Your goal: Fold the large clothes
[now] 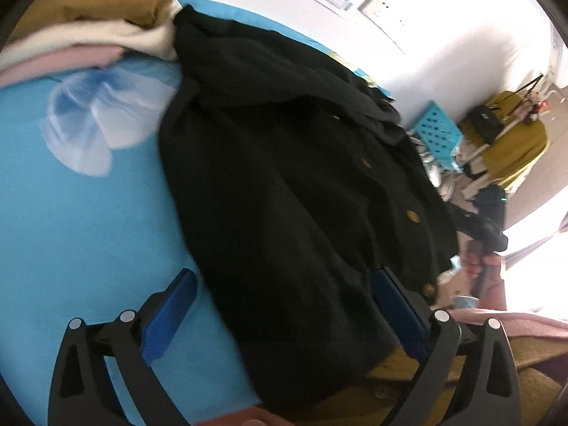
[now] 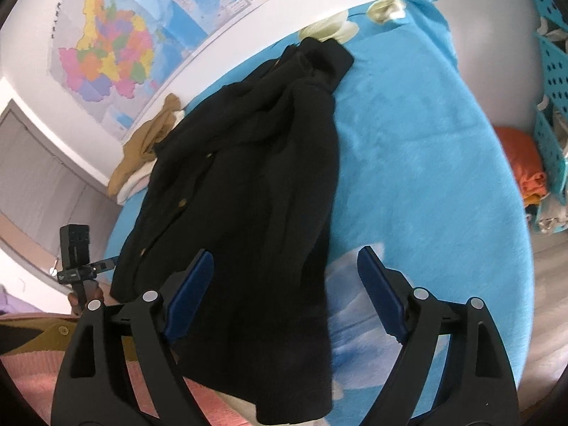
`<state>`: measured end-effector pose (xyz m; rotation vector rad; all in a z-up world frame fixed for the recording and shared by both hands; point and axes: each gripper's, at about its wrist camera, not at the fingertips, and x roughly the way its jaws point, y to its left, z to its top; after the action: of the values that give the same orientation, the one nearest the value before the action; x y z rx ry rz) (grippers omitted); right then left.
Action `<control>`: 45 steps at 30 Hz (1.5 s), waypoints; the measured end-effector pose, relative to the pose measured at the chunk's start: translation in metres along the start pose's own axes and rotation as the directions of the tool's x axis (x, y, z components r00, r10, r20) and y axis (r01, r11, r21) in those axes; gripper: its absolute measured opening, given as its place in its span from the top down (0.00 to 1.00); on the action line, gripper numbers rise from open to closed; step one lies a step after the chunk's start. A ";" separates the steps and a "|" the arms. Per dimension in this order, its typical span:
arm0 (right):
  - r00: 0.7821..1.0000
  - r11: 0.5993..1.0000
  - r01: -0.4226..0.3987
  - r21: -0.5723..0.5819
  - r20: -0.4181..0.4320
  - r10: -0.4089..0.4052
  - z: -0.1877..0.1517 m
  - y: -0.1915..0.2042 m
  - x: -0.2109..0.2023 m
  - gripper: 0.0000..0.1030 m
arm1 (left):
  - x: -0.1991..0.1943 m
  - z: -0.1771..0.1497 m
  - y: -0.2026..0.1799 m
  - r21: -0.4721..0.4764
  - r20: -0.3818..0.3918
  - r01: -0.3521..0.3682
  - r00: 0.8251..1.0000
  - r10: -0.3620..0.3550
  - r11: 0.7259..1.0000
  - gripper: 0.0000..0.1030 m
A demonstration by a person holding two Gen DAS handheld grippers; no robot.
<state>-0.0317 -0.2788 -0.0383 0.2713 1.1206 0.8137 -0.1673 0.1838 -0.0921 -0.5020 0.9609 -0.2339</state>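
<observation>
wall map (image 2: 106,49), teal basket (image 1: 435,131), orange cloth (image 2: 525,167)

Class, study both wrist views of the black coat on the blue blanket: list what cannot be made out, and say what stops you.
- Black coat hem, right wrist view: cut off by the bottom edge.
- Coat's far side, left wrist view: drops behind the bed edge.
- Folded pile, left wrist view: blurred, partly cropped; garment types unclear.
- Map lettering, right wrist view: too small.

Home bedroom; blue floral bedspread (image 2: 426,149); wall map (image 2: 106,46); piled clothes (image 1: 88,17); laundry basket (image 1: 435,129)
</observation>
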 end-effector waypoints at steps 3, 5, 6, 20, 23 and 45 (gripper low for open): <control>0.998 0.998 -0.064 -0.023 -0.024 0.064 -0.004 0.008 0.007 0.19 | 0.001 -0.007 -0.002 -0.035 -0.033 0.104 0.994 -0.105 0.994 0.07; 0.996 0.995 -0.087 -0.042 -0.037 0.086 -0.006 0.014 0.011 0.18 | 0.003 -0.011 -0.002 -0.067 -0.058 0.182 0.981 -0.186 0.981 0.07; 0.994 0.994 -0.099 -0.045 -0.042 0.097 -0.007 0.015 0.012 0.18 | 0.004 -0.014 -0.002 -0.085 -0.066 0.220 0.972 -0.226 0.972 0.07; 0.981 0.981 -0.192 -0.036 -0.031 0.191 -0.008 0.021 0.016 0.63 | 0.033 0.006 -0.014 -0.067 0.002 0.210 0.978 -0.210 0.976 0.47; 0.972 0.972 -0.233 -0.018 -0.006 0.233 -0.009 0.019 0.014 0.85 | 0.043 0.007 -0.006 -0.121 -0.030 0.151 0.987 -0.156 0.981 0.88; 0.952 0.952 -0.303 -0.040 0.033 0.304 -0.015 0.043 0.008 0.85 | 0.025 0.003 0.008 -0.112 0.026 0.214 0.977 -0.212 0.970 0.94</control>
<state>-0.0623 -0.2471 -0.0256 0.4364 1.0405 1.0951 -0.1516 0.1818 -0.1129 -0.7125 0.9101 -0.3698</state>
